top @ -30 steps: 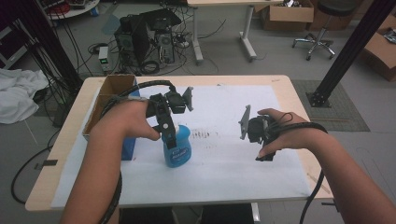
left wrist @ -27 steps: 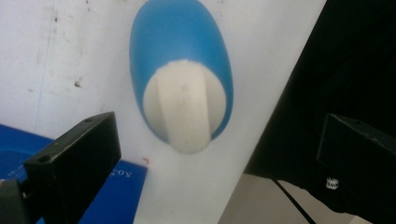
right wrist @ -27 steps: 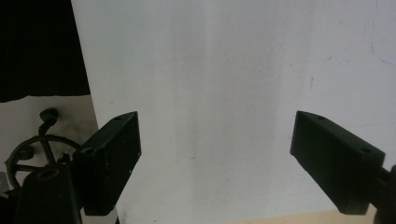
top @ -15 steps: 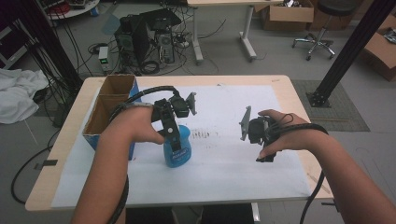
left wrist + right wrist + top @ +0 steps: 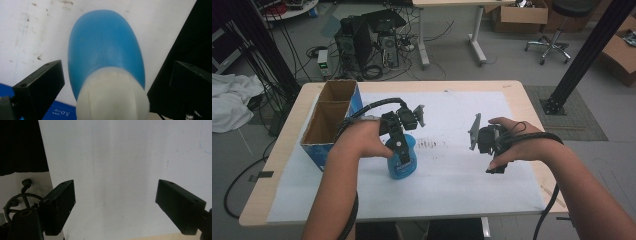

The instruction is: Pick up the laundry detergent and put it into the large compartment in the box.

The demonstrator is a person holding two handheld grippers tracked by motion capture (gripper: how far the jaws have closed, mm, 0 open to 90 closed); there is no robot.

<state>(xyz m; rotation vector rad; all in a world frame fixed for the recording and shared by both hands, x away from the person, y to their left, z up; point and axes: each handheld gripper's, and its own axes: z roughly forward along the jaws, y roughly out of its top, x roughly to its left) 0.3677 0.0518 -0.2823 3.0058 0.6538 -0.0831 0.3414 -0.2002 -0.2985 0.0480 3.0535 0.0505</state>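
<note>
My wooden table [image 5: 522, 107] sits mid-frame, covered by a white sheet [image 5: 452, 150]. Behind it, at upper centre, computer towers [image 5: 369, 42] stand on the grey floor [image 5: 452, 65] among tangled black cables. A white cloth [image 5: 229, 102] lies at the left edge. At upper right I see an office chair's wheeled base [image 5: 552, 45], cardboard boxes [image 5: 517, 15] and a black slanted post [image 5: 584, 55].

table [image 5: 522, 95], wood | on it: white sheet [image 5: 462, 180], blue bottle [image 5: 402, 167], cardboard box [image 5: 319, 145] at left edge
</note>
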